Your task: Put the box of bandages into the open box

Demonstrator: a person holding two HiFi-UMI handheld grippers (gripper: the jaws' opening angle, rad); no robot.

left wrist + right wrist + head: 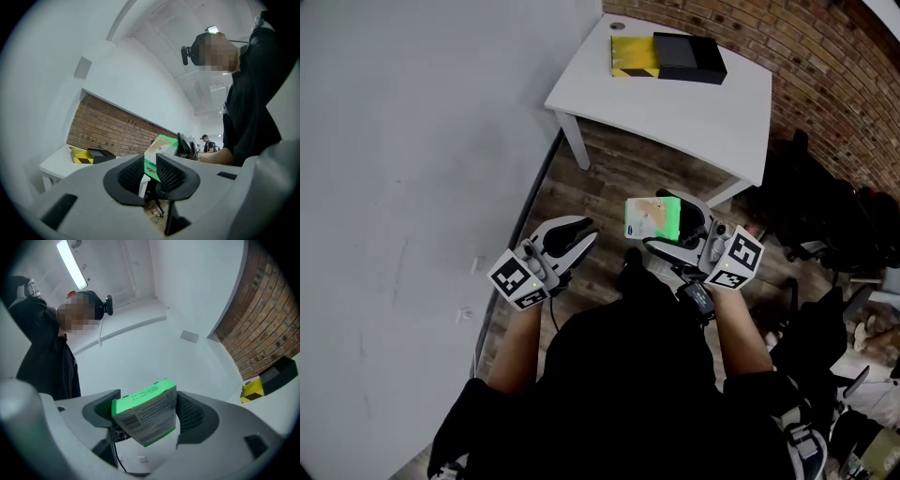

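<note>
One green cardboard box of bandages (653,218) is clamped in the jaws of the right gripper (667,223), well short of the far white tabletop (712,112), where the open yellow-and-black box (666,58) must next be reached; the jaws of the left gripper (577,234) are narrowly parted, empty.

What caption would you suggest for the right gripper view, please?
Right gripper clamps the green box of bandages, with the open box beyond by the brick wall.

Bandage box (652,218) is done in bright green and white, with a skin-toned picture printed on it. Open box (680,58) is coloured black, its yellow part striped with black. Surface (675,112) is painted white, wall (806,56) is laid in red brick, and floor (609,178) is done in brown wood.
</note>
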